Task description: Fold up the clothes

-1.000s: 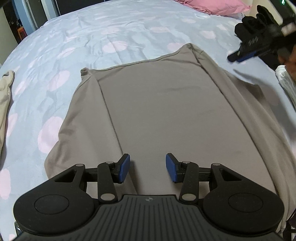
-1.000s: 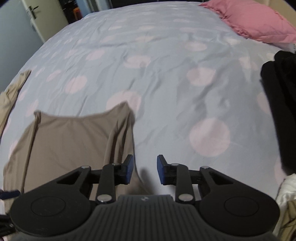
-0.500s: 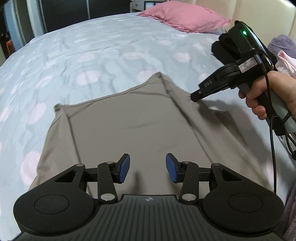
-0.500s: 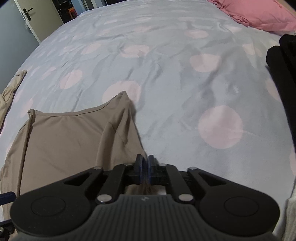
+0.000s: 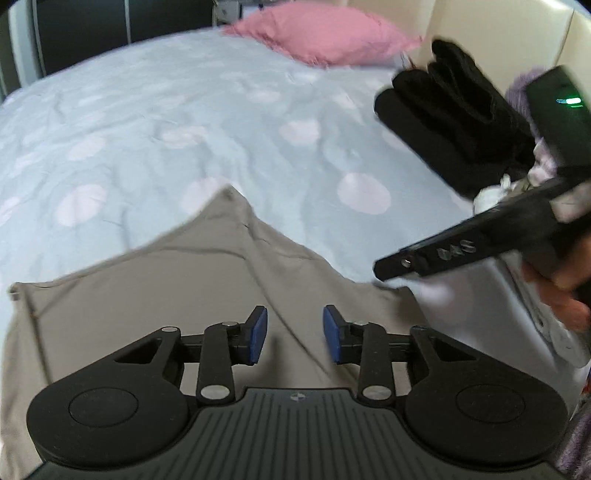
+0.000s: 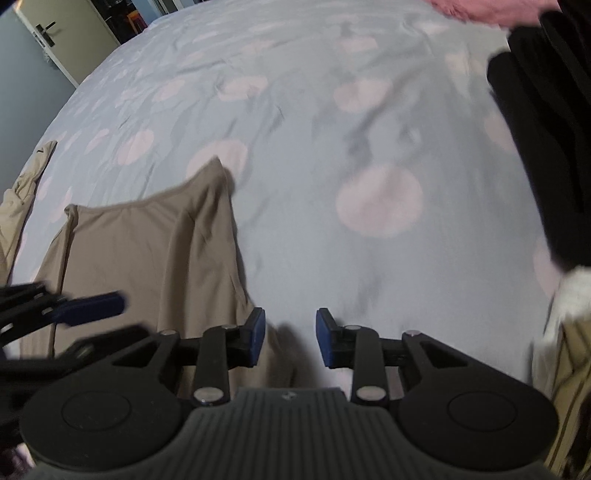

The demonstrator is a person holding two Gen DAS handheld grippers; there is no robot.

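1. Left wrist view: pale blue bedding (image 5: pixel 184 122) with pink dots covers the bed, and a pink pillow (image 5: pixel 325 33) lies at the far end; the beige garment (image 5: pixel 166 280) lies flat on the near part; the left gripper (image 5: pixel 294 334) is above it with jaws closing, pads apart and not pressing the cloth; black clothes (image 5: pixel 447 122) lie at the right; the right gripper's body (blurred) comes in from the right, held by a hand (image 5: pixel 561 291).

2. Right wrist view: the same bedding (image 6: pixel 332 110); the beige garment (image 6: pixel 147 251) is at the lower left; the right gripper (image 6: pixel 290 338) is over its right edge, jaws opening, nothing pinched; a door (image 6: pixel 55 33) is far left.
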